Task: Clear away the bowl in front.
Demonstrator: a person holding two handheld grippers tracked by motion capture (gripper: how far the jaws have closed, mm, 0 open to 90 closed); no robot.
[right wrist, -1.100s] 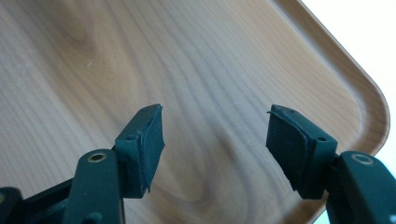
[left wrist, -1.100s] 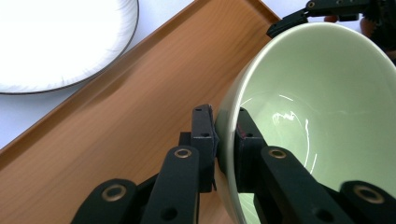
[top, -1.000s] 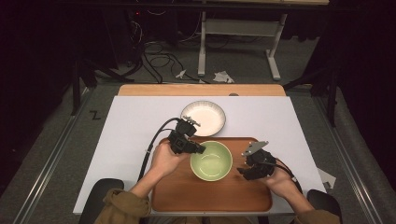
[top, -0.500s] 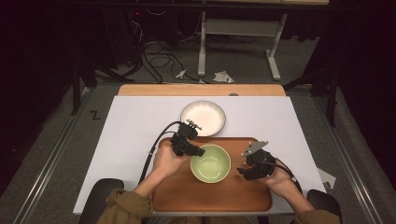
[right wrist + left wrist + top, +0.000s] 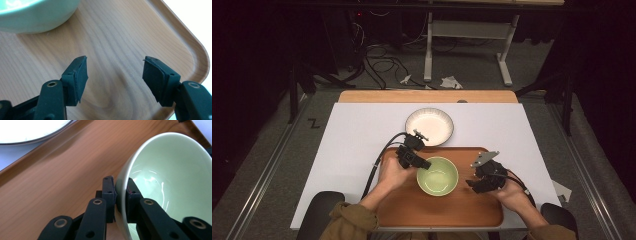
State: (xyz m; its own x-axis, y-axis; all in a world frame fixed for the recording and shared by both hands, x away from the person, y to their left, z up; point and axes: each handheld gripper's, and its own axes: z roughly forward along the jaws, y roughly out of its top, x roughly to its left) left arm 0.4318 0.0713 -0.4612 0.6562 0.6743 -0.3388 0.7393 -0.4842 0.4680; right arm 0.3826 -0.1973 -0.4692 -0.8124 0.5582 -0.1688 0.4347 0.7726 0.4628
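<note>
We hold the green bowl [image 5: 437, 175] by its rim with our left tongs [image 5: 120, 195]: in the left gripper view one jaw sits outside the wall and the other inside, pinched onto the near edge. That rim grip makes sense, since the bowl is too wide to span across, and the thin wall is the only part the jaws can close on. The bowl sits on the wooden tray [image 5: 407, 210], roughly at its middle, and in the left gripper view it appears tipped, though the camera's own tilt may account for that, so we cannot say whether it is lifted or resting flat.

Our right tongs [image 5: 115, 72] hang spread apart and empty over bare tray wood, near the tray's right corner and just beside the bowl without touching it. We judge they wait there to steady the tray or take the bowl's other side if needed.

The white plate [image 5: 429, 126] lies on the tabletop [image 5: 357, 130] just beyond the tray's far edge, close at hand as a likely partner for the bowl.

The bowl itself is pale green, glossy and empty, with a smooth rounded wall and bright reflections inside. Glazed like that, it may slip under a light pinch.
</note>
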